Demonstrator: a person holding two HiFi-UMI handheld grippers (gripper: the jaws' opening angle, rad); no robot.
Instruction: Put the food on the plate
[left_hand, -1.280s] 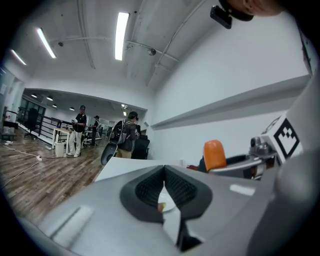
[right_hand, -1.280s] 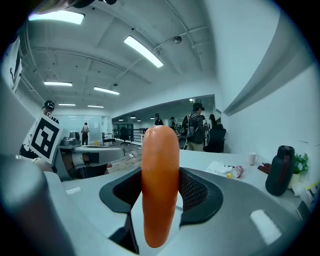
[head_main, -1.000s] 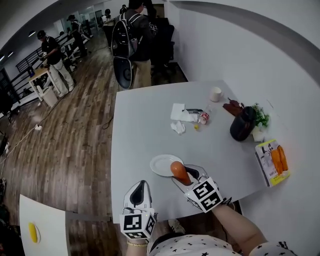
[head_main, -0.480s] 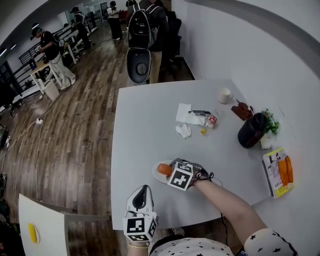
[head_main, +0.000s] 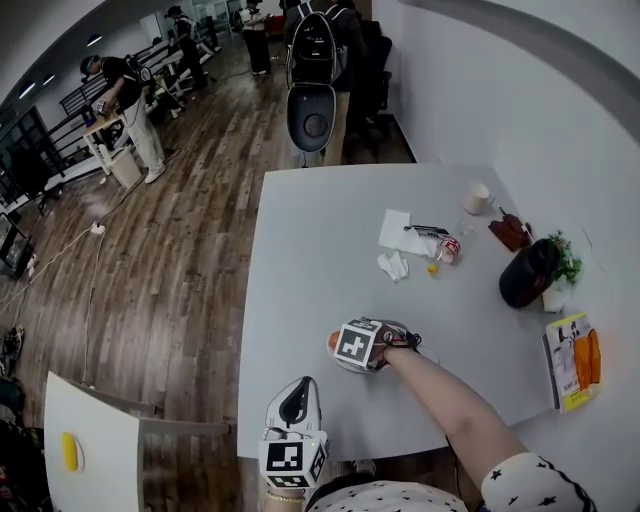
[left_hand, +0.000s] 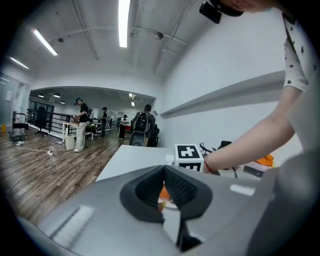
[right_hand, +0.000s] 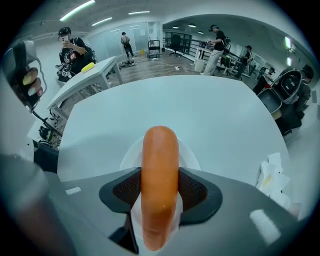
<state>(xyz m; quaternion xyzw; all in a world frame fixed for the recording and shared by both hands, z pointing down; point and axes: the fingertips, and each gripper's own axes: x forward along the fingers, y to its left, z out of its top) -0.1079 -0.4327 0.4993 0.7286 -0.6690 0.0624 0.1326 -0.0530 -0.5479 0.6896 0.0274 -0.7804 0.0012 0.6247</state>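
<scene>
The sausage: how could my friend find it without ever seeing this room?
Start at the big white table and find the small white plate on the person's side. The sausage is the smooth orange stick pinched in the right gripper over that plate; nothing else there is orange.

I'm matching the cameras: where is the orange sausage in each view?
Head view: sausage over the table's near half, centre.
Left gripper view: orange sliver seen past the jaws, lower centre.
Right gripper view: dead centre, between the jaws.
Shared landmark: the white plate under it.
</scene>
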